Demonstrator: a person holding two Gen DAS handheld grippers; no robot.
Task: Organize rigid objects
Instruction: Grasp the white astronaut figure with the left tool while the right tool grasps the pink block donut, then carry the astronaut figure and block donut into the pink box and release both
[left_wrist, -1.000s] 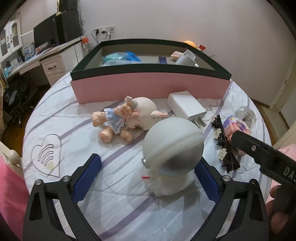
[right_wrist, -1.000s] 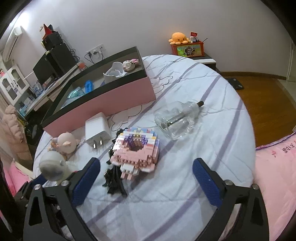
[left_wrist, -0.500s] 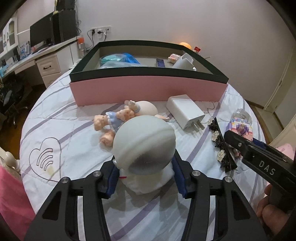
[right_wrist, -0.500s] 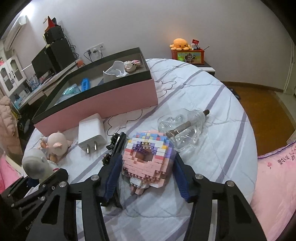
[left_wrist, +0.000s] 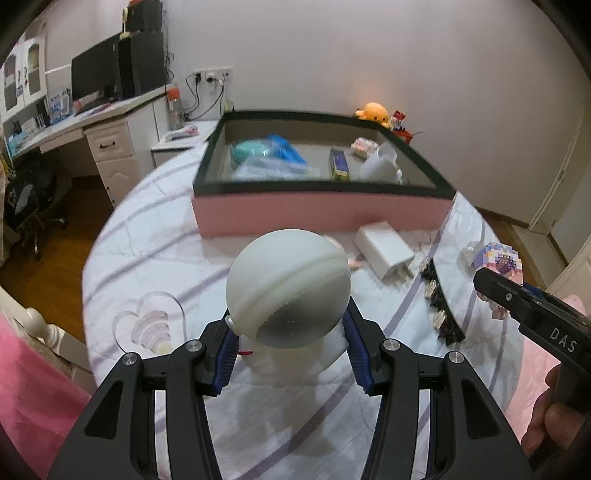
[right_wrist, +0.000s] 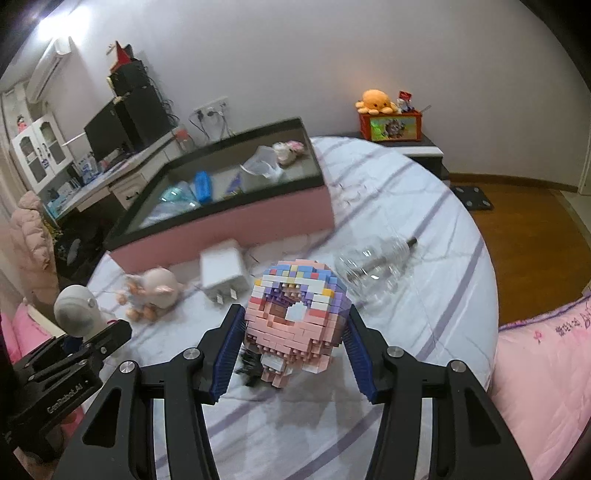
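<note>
Over the striped bed (left_wrist: 159, 236), the left claw (left_wrist: 289, 356) gripped a white astronaut figure (left_wrist: 290, 291) by its body, the blue pads pressed to both sides beneath the big helmet. The right claw (right_wrist: 291, 352) was clamped on a pink brick-built doughnut (right_wrist: 295, 314), apparently lifted clear of the sheet. Both pieces sat near, short of the pink storage box (left_wrist: 321, 214) at the far side, which already held several items. To finish the step well, I judged each piece should be carried level over the dark rim and lowered into a bare spot before release. The top-heavy helmet could pivot between the pads. The brick model might shed pieces if squeezed or dropped.
</note>
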